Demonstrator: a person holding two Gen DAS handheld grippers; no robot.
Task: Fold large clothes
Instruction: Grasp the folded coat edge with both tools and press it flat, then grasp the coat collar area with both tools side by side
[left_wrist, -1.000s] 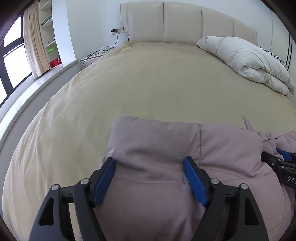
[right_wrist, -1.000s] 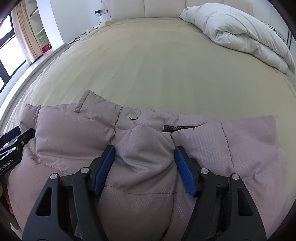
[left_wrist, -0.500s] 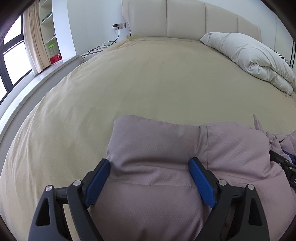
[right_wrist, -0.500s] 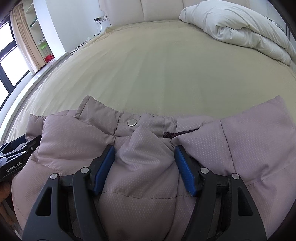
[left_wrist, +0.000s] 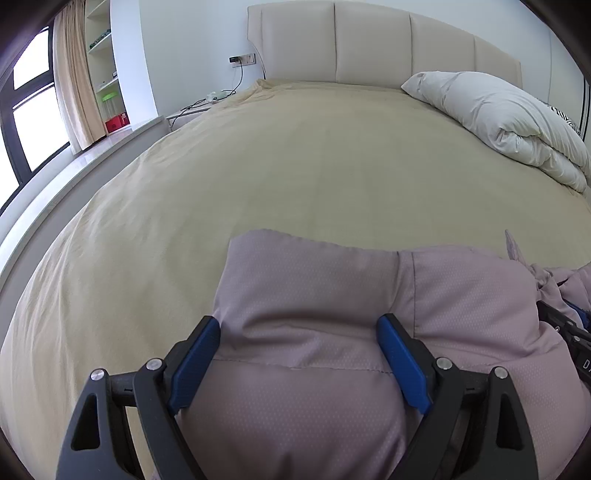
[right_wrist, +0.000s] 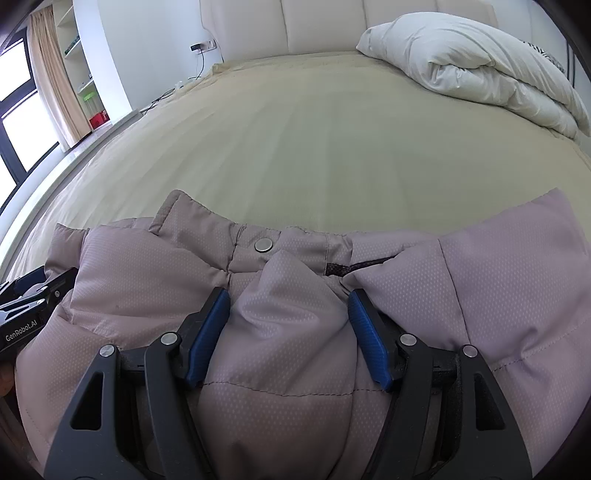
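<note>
A mauve padded jacket (left_wrist: 314, 295) lies bunched on the near edge of a bed (left_wrist: 295, 155). My left gripper (left_wrist: 299, 328) stands wide open with a thick fold of the jacket bulging between its blue pads. In the right wrist view the jacket (right_wrist: 155, 277) shows a collar band with a silver snap button (right_wrist: 263, 244). My right gripper (right_wrist: 288, 299) is open too, a puffed fold between its pads. The left gripper's body shows at the left edge of the right wrist view (right_wrist: 26, 310).
The bed has a beige sheet and a padded headboard (left_wrist: 369, 44). A folded white duvet (left_wrist: 498, 122) lies at the far right. A window ledge (left_wrist: 55, 177), shelves and a curtain stand to the left.
The left gripper's jaws have spread wider around the jacket fold. Both cameras have tilted up and the jacket has shifted slightly lower in the views.
</note>
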